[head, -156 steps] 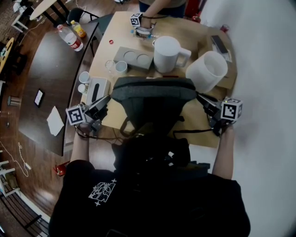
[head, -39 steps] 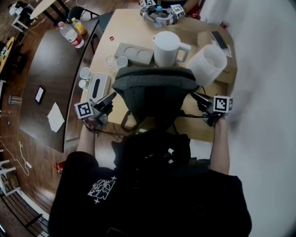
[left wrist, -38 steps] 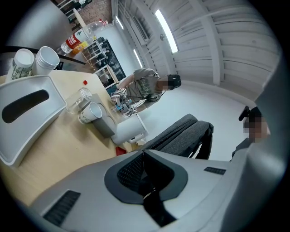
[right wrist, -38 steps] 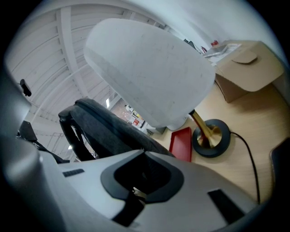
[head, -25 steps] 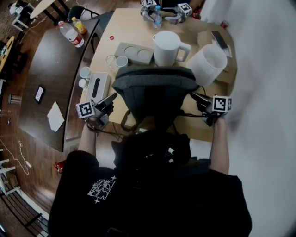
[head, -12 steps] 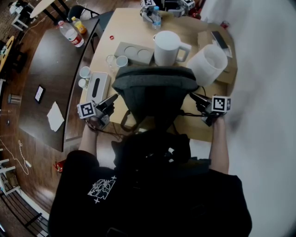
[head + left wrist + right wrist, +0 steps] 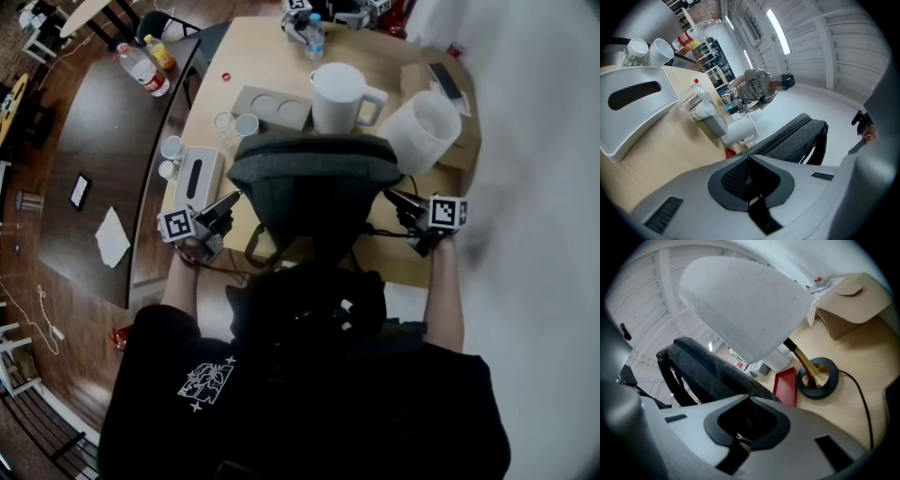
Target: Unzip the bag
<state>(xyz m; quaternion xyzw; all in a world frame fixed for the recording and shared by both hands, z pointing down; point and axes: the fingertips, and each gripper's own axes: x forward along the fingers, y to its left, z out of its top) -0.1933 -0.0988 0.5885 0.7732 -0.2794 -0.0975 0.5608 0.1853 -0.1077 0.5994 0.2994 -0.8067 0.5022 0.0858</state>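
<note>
**A:** Where is the bag, and what are the two tools doing?

**B:** The grey bag (image 7: 314,187) stands on the light wooden surface (image 7: 262,56), close to its near edge. The left hand-held gripper (image 7: 231,199) has its tip at the bag's left edge. The right hand-held gripper (image 7: 390,195) is at the bag's right edge.

**A:** Are they open at all?

**B:** No. In each gripper view the jaws are pressed together, pad against pad. A thin dark strap with a small metal bit sits at the seam in both. I cannot tell whether it belongs to the bag, or whether any fabric is nipped.

**A:** Is any writing readable?

**B:** None. The clear bottle (image 7: 142,73) on the dark table (image 7: 94,159) has a red label, and the white cups (image 7: 635,51) carry grey print. The person's black shirt (image 7: 309,412) has a white graphic — all too small to read.

**A:** What is hidden or cut off?

**B:** The zip shows in no view, and the bag's near lower part is covered by the person's own dark shape. The white lampshade (image 7: 740,305) fills much of the right gripper view, with its black base (image 7: 817,378) below. A second person at the far end (image 7: 328,11) is cut off by the picture's top edge.
</note>
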